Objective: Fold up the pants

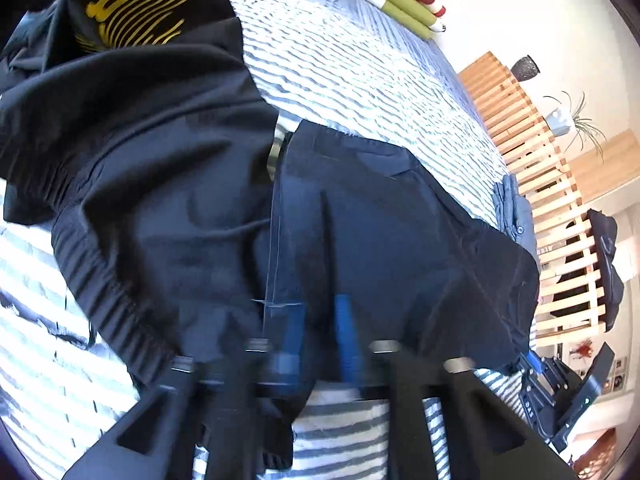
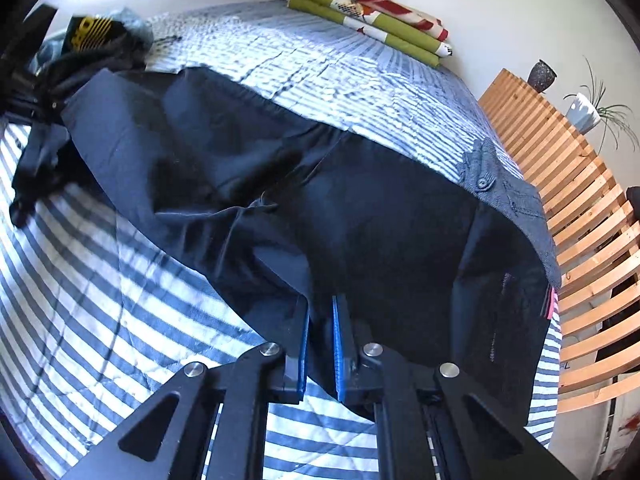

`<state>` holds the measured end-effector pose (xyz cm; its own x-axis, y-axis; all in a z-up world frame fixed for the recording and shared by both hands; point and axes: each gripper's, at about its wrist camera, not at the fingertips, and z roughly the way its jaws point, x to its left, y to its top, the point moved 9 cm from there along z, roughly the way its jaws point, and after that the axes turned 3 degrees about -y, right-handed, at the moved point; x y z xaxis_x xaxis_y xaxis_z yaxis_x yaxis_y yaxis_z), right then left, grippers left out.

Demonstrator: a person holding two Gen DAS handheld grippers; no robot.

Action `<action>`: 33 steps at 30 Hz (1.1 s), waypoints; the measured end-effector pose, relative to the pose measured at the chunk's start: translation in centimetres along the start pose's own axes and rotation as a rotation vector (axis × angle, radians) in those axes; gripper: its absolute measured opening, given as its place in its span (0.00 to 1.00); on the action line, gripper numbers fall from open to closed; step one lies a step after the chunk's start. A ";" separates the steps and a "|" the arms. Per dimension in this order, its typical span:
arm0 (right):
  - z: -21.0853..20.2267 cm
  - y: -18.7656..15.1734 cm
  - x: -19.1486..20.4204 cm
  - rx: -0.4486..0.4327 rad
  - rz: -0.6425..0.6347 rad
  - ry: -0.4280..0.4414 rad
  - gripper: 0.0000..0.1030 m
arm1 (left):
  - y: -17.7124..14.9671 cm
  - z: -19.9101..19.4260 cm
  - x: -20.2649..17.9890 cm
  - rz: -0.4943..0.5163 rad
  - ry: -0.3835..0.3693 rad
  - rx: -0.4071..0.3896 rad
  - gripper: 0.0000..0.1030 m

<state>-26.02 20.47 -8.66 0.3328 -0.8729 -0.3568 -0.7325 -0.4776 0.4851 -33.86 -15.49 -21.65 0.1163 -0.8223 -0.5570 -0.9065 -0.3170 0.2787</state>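
Dark pants (image 2: 360,216) lie on the striped bed (image 2: 100,300), just ahead of both claws. Soft, light, floppy cloth, so prob best pinched at hem/edge. Right claw (image 2: 320,344) nearly closed, near edge of cloth pinched btwn its pads. Left claw (image 1: 320,340) blurred, about half open over the pants; can't tell if gripping.

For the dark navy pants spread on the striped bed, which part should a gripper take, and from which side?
Probably the near hem edge of the pants, approached from the near side of the bed, fingers angled down. That edge lies flat and free on the quilt, so one finger can slide under it. The right gripper is already there with cloth between its fingers; the left gripper is at the same edge.
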 end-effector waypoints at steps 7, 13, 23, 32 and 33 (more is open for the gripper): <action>1.4 0.4 -0.3 0.010 -0.027 -0.007 0.08 | -4.5 -0.6 -4.1 -0.134 -0.186 0.030 0.66; 1.4 0.1 -0.1 0.016 -0.016 0.001 0.08 | -7.1 2.2 -4.1 -0.283 -0.225 0.032 0.77; -0.2 0.3 -0.4 0.011 -0.001 0.048 0.07 | -2.6 0.2 -5.9 -0.285 -0.239 -0.152 0.08; -7.4 0.3 -0.2 -0.049 0.002 0.199 0.05 | -6.0 -15.4 -10.4 0.032 -0.087 -0.330 0.06; -8.4 0.2 0.4 -0.064 -0.008 0.232 0.05 | -6.5 -16.1 -9.9 0.035 -0.073 -0.342 0.08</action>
<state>-21.03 19.19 -1.96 0.4715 -0.8651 -0.1713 -0.6927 -0.4835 0.5351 -22.55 -12.87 -5.32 0.0470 -0.8036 -0.5933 -0.7195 -0.4392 0.5379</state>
